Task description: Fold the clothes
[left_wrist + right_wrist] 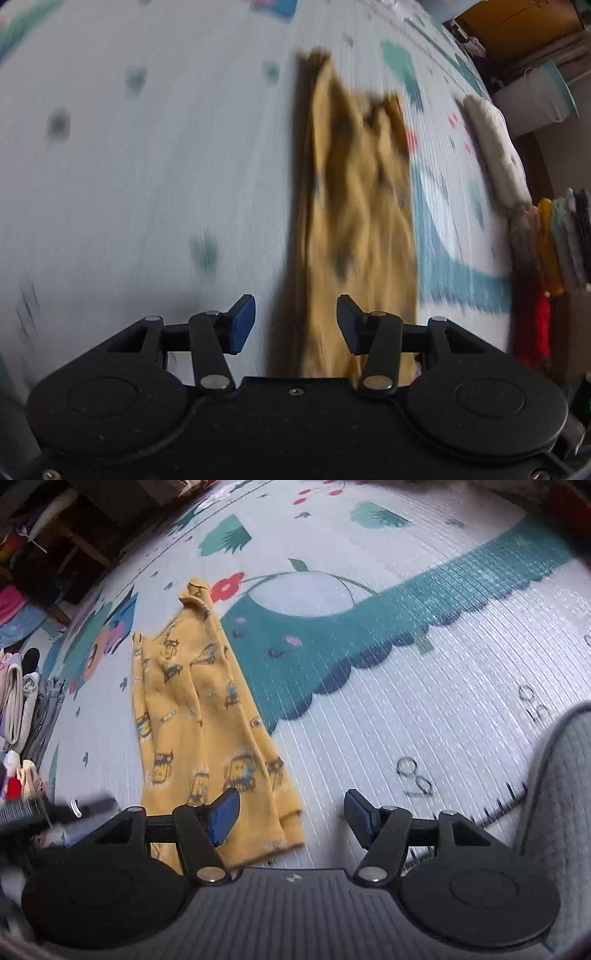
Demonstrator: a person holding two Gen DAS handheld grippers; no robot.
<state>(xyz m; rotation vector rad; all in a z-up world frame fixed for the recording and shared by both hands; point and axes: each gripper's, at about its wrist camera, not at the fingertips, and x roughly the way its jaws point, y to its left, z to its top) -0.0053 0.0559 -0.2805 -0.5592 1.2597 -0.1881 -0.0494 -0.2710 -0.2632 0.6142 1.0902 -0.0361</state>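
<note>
A yellow child's garment (199, 716) with a printed vehicle pattern lies lengthwise on the play mat, folded into a long narrow strip. It also shows in the left wrist view (354, 221), blurred by motion. My left gripper (295, 325) is open and empty, hovering above the garment's near end. My right gripper (291, 816) is open and empty, just right of the garment's near hem corner.
The patterned play mat (406, 686) covers the floor. A row of folded clothes (554, 243) and a white folded piece (495, 155) lie along the mat's right edge in the left view. Stacked clothes (26, 701) sit left in the right view. A grey cushion (561, 794) is right.
</note>
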